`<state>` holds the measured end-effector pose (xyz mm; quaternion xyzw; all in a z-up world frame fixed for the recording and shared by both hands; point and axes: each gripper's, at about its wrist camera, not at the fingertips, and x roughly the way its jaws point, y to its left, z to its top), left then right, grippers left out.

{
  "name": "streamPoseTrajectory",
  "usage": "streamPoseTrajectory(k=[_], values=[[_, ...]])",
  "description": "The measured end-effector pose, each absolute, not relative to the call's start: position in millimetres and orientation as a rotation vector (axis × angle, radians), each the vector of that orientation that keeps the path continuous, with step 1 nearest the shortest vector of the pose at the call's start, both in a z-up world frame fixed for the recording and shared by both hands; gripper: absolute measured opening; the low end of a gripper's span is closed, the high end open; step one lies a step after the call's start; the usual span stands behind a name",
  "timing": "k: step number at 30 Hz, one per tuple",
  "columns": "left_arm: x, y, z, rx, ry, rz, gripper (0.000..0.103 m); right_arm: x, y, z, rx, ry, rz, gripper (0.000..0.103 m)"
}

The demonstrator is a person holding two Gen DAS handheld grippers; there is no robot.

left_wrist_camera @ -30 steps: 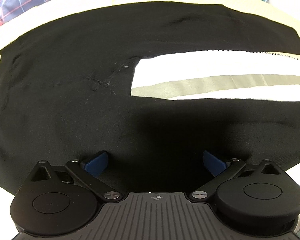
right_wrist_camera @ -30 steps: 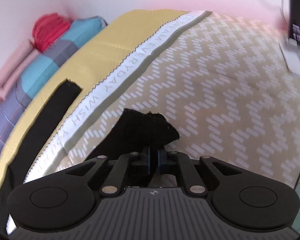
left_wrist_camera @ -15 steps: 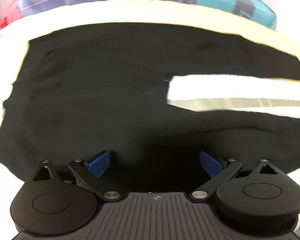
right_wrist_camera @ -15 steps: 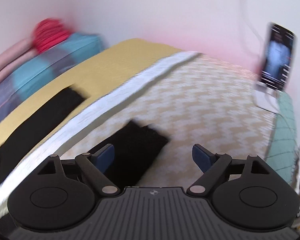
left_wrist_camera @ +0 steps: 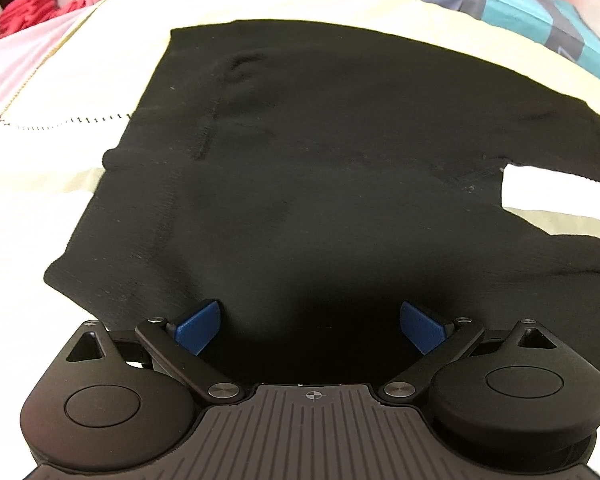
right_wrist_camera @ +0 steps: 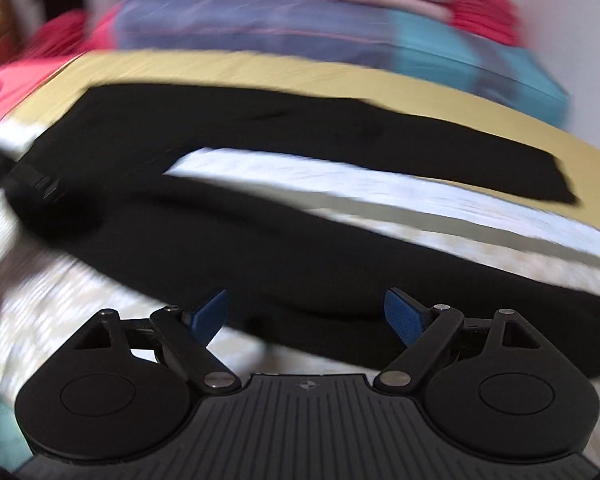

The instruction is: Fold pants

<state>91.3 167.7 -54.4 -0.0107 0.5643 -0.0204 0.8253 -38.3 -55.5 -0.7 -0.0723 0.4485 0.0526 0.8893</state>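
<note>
Black knit pants (left_wrist_camera: 320,184) lie flat on the cream and yellow bedspread (left_wrist_camera: 260,4), legs parted. The right gripper (right_wrist_camera: 305,314), clamped on a leg hem a second ago, now hangs wide open over the near leg, so smoothing looks finished. The left gripper (left_wrist_camera: 310,326) hovers open, empty, above the waist end.

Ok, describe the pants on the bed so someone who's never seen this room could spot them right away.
Start at the bed with its cream and yellow cover, stacked plaid bedding along the far edge. Spread flat across the cover lie the black pants, their two legs split apart with a strip of white cover showing between them. They are the only black fabric there; everything around them is pale, plaid, pink or red.
</note>
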Motion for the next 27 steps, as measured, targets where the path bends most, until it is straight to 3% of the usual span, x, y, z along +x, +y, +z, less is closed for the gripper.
streamPoseTrajectory(k=[8, 11, 13, 15, 18, 20, 22, 24, 27], values=[[97.5, 184.2, -54.9, -0.049, 1.197, -0.013, 0.103, -10.7, -38.5, -27.4, -0.203, 1.012, 0.183, 0.084], [98.8, 185.3, -55.0, -0.036, 1.196, -0.008, 0.103, -16.5, -41.1, -30.3, -0.176, 1.002, 0.163, 0.061], [99.5, 186.6, -55.7, -0.021, 1.195, -0.002, 0.103, -24.6, -40.0, -27.7, -0.185, 1.005, 0.172, 0.028], [99.8, 188.4, -55.2, -0.021, 1.195, -0.008, 0.103, -33.0, -43.9, -27.3, -0.176, 1.032, 0.187, 0.022], [101.9, 192.4, -56.2, -0.019, 1.194, -0.011, 0.103, -39.3, -43.2, -27.4, -0.174, 1.043, 0.188, 0.022], [101.9, 194.2, -55.1, -0.029, 1.197, -0.015, 0.103, -40.5, -40.5, -22.1, -0.185, 1.030, 0.174, 0.028], [103.1, 196.1, -54.3, -0.037, 1.201, -0.016, 0.103, -42.9, -34.7, -16.0, -0.210, 0.990, 0.173, 0.062], [100.2, 196.0, -51.1, -0.046, 1.204, -0.018, 0.103, -46.0, -28.3, -11.3, -0.242, 0.954, 0.187, 0.069], [102.7, 200.6, -48.6, -0.060, 1.200, -0.015, 0.103, -50.6, -13.3, -11.5, -0.316, 0.935, 0.212, 0.069]])
